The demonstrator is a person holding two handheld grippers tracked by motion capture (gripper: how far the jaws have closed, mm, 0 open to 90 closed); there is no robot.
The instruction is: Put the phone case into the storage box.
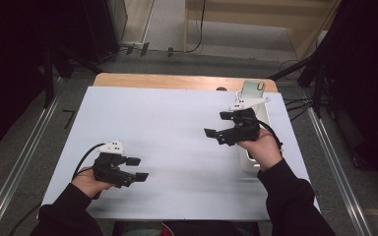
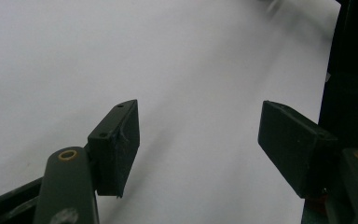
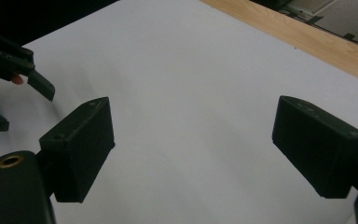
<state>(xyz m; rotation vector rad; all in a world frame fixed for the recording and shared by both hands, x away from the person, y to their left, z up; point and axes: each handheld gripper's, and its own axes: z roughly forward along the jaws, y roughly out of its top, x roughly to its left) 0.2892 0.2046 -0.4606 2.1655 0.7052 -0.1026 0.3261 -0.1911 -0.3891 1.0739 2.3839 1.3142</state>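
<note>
Seen from above: a counter [image 1: 177, 81] of pale wood, mostly covered by a white sheet [image 1: 177, 128]. No readable writing or brand anywhere.

Left tool [image 1: 137, 168] held low near the sheet's front left, pointing right, jaws spread apart and gripping nothing. Black cable trailing from it toward the front edge. In the left gripper view, the same left tool [image 2: 198, 144] hanging over bare white sheet [image 2: 168, 60], wide gap between the two black jaws, nothing between them.

Right tool [image 1: 217, 125] held over the sheet's right side, pointing left, jaws likewise released and empty. Behind the right hand [image 1: 263, 147], a white stand [image 1: 256, 105] at the sheet's right edge, with a phone [image 1: 254, 88] in a pale green case propped at its far end.

In the right gripper view, right tool [image 3: 193, 149] wide open above the sheet [image 3: 191, 84], wood edge of the counter [image 3: 307, 39] at upper right, left tool [image 3: 18, 100] far off at upper left.
</note>
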